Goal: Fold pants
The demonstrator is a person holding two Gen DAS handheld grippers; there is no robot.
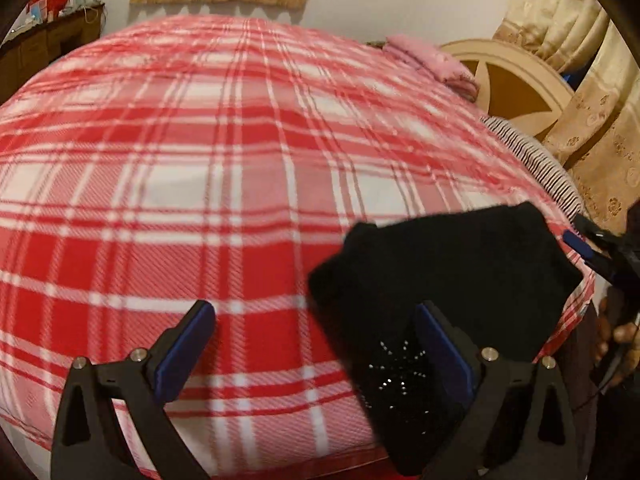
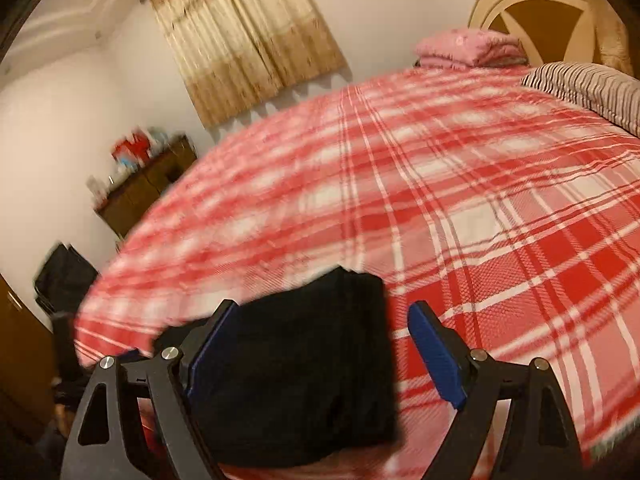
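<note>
The black pants (image 1: 440,272) lie as a folded bundle on the red-and-white plaid blanket (image 1: 180,168), close to the bed's near right edge. A patch of small shiny studs (image 1: 400,372) shows on the near end. My left gripper (image 1: 314,314) is open above the blanket, and its right finger (image 1: 436,340) overlaps the bundle's near left part. In the right wrist view the pants (image 2: 304,368) lie below my right gripper (image 2: 322,314), which is open, its blue pads clear of the cloth. One blue pad of the right gripper (image 1: 576,242) shows at the left view's right edge.
A folded pink cloth (image 2: 468,46) and a striped pillow (image 2: 592,88) lie at the head of the bed, by the cream headboard (image 1: 520,80). A dark wooden cabinet (image 2: 148,184) stands by the far wall. Beige curtains (image 1: 592,128) hang to the right.
</note>
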